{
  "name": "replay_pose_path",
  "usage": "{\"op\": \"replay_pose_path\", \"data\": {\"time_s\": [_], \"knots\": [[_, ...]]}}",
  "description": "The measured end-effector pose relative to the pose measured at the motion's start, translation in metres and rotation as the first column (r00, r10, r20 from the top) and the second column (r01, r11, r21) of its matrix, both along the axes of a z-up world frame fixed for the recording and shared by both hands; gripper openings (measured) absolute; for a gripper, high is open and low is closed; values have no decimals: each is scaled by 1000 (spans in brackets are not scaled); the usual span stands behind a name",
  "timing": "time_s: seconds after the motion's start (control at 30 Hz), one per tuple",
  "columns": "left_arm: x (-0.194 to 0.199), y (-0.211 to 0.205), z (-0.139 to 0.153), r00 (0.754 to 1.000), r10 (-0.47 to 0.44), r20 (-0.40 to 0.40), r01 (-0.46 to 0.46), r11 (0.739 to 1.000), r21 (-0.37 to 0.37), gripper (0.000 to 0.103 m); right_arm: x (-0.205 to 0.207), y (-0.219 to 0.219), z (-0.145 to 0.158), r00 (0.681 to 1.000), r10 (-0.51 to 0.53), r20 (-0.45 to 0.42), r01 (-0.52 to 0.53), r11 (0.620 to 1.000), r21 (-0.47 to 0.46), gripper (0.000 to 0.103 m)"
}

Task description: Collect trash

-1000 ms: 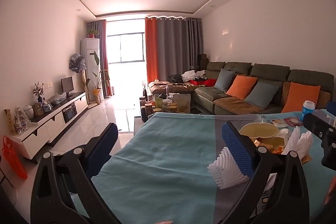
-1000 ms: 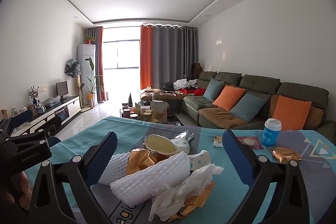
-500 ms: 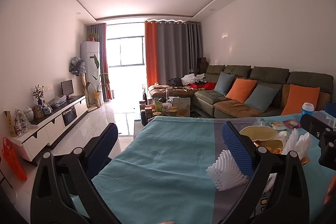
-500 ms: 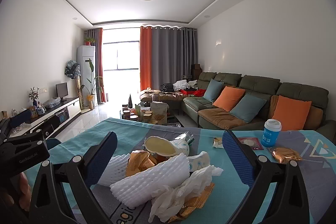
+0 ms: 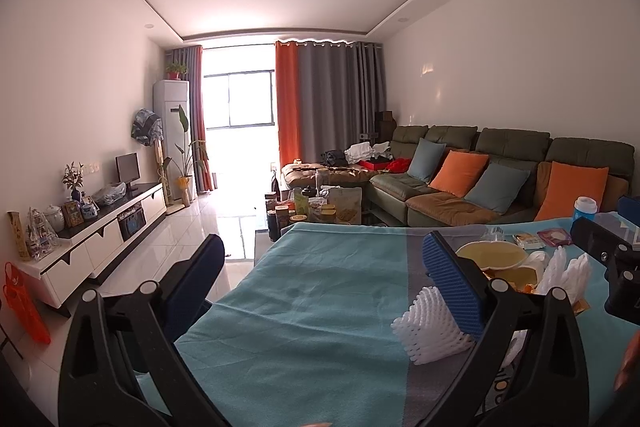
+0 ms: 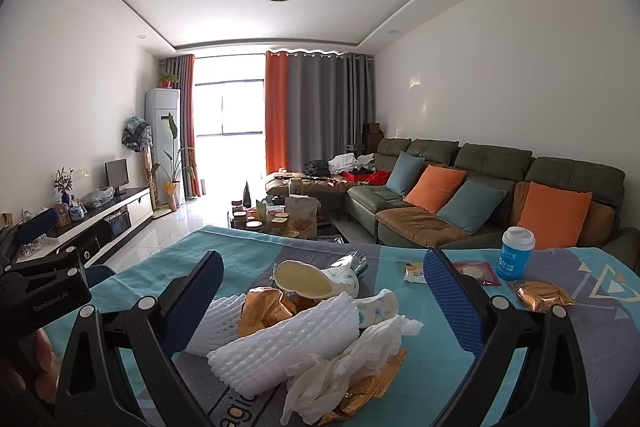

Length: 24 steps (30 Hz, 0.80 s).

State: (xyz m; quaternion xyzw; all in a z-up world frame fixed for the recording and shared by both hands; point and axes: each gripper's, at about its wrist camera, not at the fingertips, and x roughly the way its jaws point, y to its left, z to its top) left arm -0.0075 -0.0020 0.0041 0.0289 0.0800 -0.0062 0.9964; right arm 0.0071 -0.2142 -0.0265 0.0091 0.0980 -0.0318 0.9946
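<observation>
The left gripper point(image 5: 320, 275) has tilted slightly upward, so the foam net point(image 5: 430, 327) sits lower in view

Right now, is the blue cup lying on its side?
No, the blue cup stands upright on the table, white lid on top.

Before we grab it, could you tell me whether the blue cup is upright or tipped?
Upright: the blue cup stands on its base on the tablecloth, white lid on top.

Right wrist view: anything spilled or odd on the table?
Nothing spilled. A paper cup lies tipped on its side atop the trash heap of foam netting and tissue; the blue cup stands upright.
</observation>
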Motion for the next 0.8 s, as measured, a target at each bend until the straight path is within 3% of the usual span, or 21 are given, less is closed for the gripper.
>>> {"op": "replay_pose_path", "data": {"time_s": [0.8], "knots": [[3,-1,-2,1000,-9,5,9,1000,-8,97,3,-2,-1,1000,3,-4,-3,1000,3,97]]}}
